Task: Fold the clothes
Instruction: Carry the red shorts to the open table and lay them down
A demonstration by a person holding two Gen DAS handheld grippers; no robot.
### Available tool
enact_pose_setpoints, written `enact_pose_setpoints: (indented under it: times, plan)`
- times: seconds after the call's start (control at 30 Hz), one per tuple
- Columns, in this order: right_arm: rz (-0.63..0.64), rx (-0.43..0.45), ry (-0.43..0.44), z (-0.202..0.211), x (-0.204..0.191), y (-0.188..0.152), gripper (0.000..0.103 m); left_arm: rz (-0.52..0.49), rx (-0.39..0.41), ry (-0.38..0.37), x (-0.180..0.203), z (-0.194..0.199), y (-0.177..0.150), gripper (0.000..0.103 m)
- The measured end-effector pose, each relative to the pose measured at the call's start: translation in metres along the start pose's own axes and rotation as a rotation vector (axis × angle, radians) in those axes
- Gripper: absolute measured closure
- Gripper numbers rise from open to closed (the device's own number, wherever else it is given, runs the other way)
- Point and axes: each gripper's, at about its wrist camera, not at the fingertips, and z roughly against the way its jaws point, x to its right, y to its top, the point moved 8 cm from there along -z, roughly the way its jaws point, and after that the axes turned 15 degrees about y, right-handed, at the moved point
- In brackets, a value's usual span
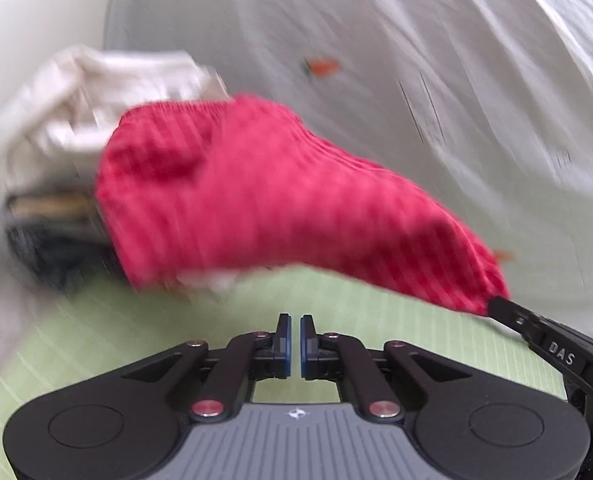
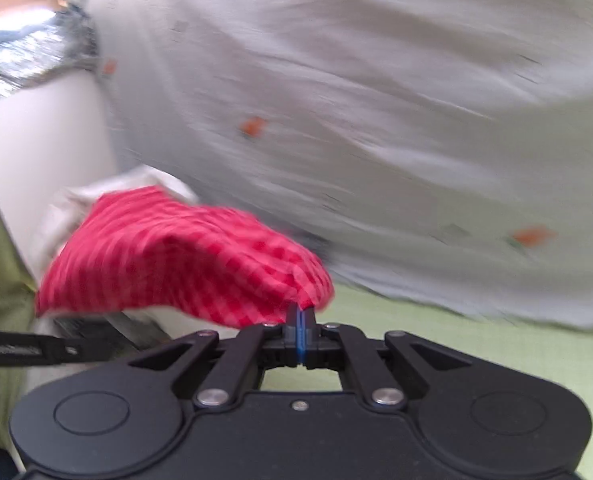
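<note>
A red checked cloth (image 1: 256, 200) hangs above the green mat (image 1: 116, 320), blurred by motion. My right gripper (image 2: 300, 310) is shut on one edge of the red cloth (image 2: 168, 256), and the fabric bunches up from its blue pads. In the left wrist view, the right gripper's fingertips (image 1: 500, 306) come in from the right, pinching the cloth's lower corner. My left gripper (image 1: 295, 318) sits below the cloth, its pads a narrow gap apart with nothing between them. One of its fingers (image 2: 36, 350) shows at the left edge of the right wrist view.
A pile of cream clothes (image 1: 76, 100) lies on darker folded ones (image 1: 48, 240) at the left. A large white cloth with small orange prints (image 1: 416, 60) spreads behind and to the right. A crinkled silver object (image 2: 36, 56) sits at the upper left in the right wrist view.
</note>
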Motion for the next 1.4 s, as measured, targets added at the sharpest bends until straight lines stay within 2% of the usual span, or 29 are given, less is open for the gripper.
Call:
enact_pose_setpoints:
  times: [0.07, 0.17, 0.23, 0.3, 0.4, 0.47, 0.53, 0.57, 0.63, 0.7, 0.77, 0.8, 0.83, 0.93, 1.03, 1.1, 1.23, 1.4]
  plan:
    - [-0.039, -0.114, -0.122, 0.025, 0.056, -0.055, 0.103, -0.018, -0.077, -0.008, 0.021, -0.006, -0.043, 0.089]
    - [-0.132, -0.284, -0.296, 0.066, 0.137, -0.140, 0.102, -0.055, -0.180, 0.030, 0.044, -0.015, -0.099, 0.087]
    - [-0.264, -0.369, -0.338, 0.096, 0.178, -0.188, 0.100, -0.065, -0.235, 0.051, 0.053, -0.020, -0.127, 0.085]
    - [-0.347, -0.371, -0.369, 0.128, 0.202, -0.213, 0.090, -0.064, -0.264, 0.061, 0.064, -0.021, -0.142, 0.079]
    - [-0.407, -0.316, -0.366, 0.156, 0.224, -0.215, 0.068, -0.061, -0.283, 0.074, 0.075, -0.026, -0.148, 0.078]
    - [-0.425, -0.292, -0.363, 0.160, 0.235, -0.209, 0.065, -0.071, -0.277, 0.077, 0.087, -0.028, -0.145, 0.076]
    - [-0.429, -0.279, -0.358, 0.163, 0.244, -0.209, 0.054, -0.082, -0.269, 0.080, 0.099, -0.029, -0.143, 0.071]
    - [-0.431, -0.273, -0.355, 0.165, 0.249, -0.209, 0.051, -0.088, -0.265, 0.085, 0.105, -0.032, -0.141, 0.066]
    - [-0.447, -0.275, -0.355, 0.161, 0.257, -0.210, 0.029, -0.101, -0.256, 0.095, 0.118, -0.040, -0.137, 0.057]
    - [-0.454, -0.283, -0.369, 0.156, 0.263, -0.211, 0.017, -0.117, -0.249, 0.109, 0.130, -0.051, -0.132, 0.044]
    - [-0.452, -0.299, -0.377, 0.149, 0.270, -0.213, 0.013, -0.135, -0.245, 0.117, 0.141, -0.062, -0.127, 0.027]
    - [-0.453, -0.308, -0.376, 0.146, 0.274, -0.214, 0.005, -0.145, -0.249, 0.113, 0.146, -0.068, -0.125, 0.022]
    - [-0.457, -0.313, -0.377, 0.142, 0.278, -0.214, 0.001, -0.156, -0.254, 0.107, 0.151, -0.074, -0.123, 0.021]
    - [-0.509, -0.311, -0.381, 0.139, 0.289, -0.213, 0.001, -0.167, -0.297, 0.103, 0.162, -0.093, -0.123, 0.021]
    - [-0.639, -0.296, -0.351, 0.140, 0.288, -0.222, 0.001, -0.196, -0.325, 0.068, 0.171, -0.103, -0.130, 0.025]
    - [-0.745, -0.281, -0.313, 0.140, 0.282, -0.232, 0.003, -0.210, -0.341, 0.048, 0.174, -0.106, -0.136, 0.039]
    - [-0.925, -0.260, -0.241, 0.139, 0.268, -0.249, 0.009, -0.222, -0.356, 0.018, 0.176, -0.108, -0.140, 0.050]
    - [-0.970, -0.258, -0.244, 0.133, 0.256, -0.259, 0.016, -0.211, -0.330, -0.012, 0.176, -0.106, -0.132, 0.052]
